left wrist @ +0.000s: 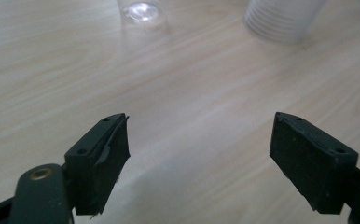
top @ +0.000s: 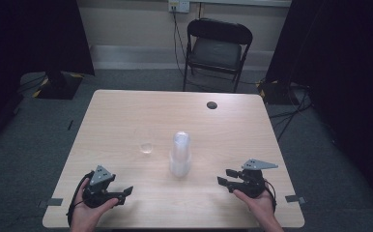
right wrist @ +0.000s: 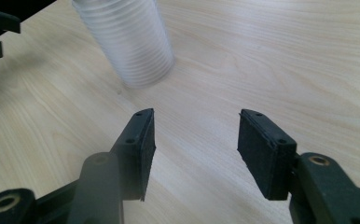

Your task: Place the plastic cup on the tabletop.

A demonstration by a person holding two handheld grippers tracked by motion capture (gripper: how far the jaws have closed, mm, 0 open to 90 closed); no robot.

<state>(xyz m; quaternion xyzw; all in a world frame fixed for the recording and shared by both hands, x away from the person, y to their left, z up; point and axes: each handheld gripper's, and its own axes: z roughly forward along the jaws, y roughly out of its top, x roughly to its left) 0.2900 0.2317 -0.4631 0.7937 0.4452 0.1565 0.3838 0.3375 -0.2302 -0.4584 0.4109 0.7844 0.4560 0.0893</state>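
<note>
So far: one clear cup [top: 147,148] stands alone on the counter [top: 126,116], left of the cup stack [top: 180,153].
Grippers: your left gripper [top: 128,192] and right gripper [top: 224,177] are released, empty.
Left: remaining cups to unstack, likely.

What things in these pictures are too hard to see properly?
- Stack of clear plastic cups: how many cups cannot be counted; too small in the high view, and its top is cut off by the upper edge in both gripper views.
- Single clear cup: its shape is faint and tiny in the high view; the top edge crops it in the left gripper view.
- Small dark round thing on the table: too small to identify.
</note>
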